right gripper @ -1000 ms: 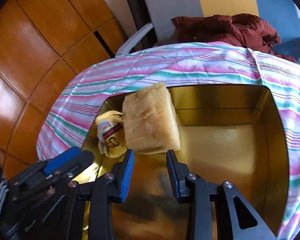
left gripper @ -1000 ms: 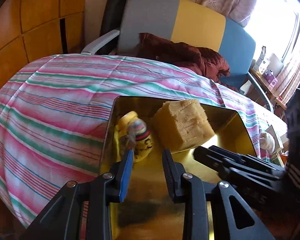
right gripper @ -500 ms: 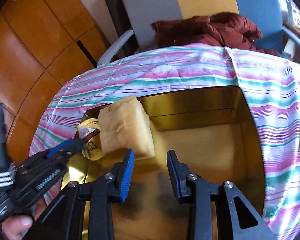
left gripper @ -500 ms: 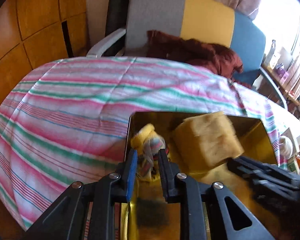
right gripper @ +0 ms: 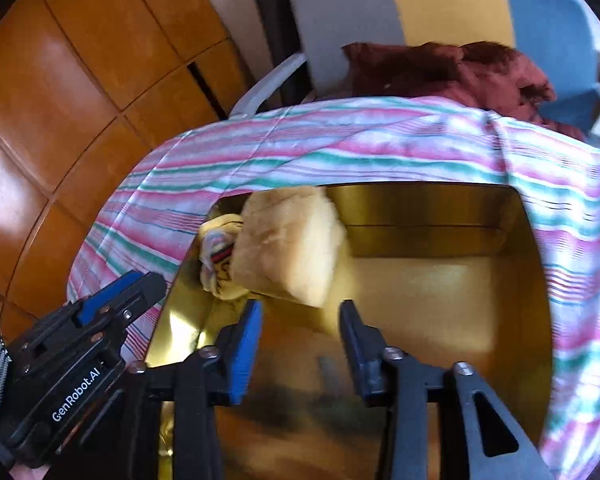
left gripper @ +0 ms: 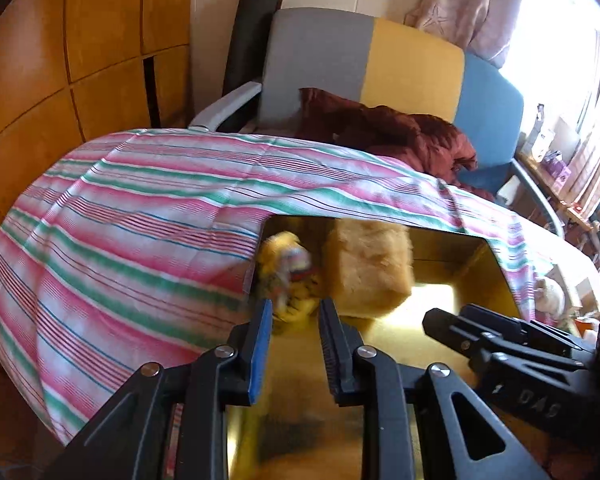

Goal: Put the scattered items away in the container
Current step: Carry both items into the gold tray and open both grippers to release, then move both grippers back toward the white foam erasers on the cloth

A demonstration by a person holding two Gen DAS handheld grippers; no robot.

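A gold tin container (right gripper: 420,236) sits open on the striped cloth. In its far left corner lie a small yellow stuffed toy (left gripper: 284,272) (right gripper: 220,264) and a tan sponge block (left gripper: 368,268) (right gripper: 288,244), side by side. My left gripper (left gripper: 294,306) (right gripper: 156,280) hovers at the tin's left rim, just short of the toy. Its jaws are opening from a narrow gap and hold nothing. My right gripper (right gripper: 300,308) (left gripper: 432,318) hangs over the tin floor, just in front of the block. Its jaws are opening, with nothing between them.
A pink, green and white striped cloth (left gripper: 140,240) covers the table. Behind it stands a grey, yellow and blue chair (left gripper: 380,64) with a maroon garment (left gripper: 400,136) on its seat. Wooden wall panels (left gripper: 60,60) rise at the left. A small white toy (left gripper: 548,292) lies right of the tin.
The left jaws narrowed around the yellow toy, then drew back from it, leaving it in the corner. The right jaws have spread wider. The sponge block stays in place.
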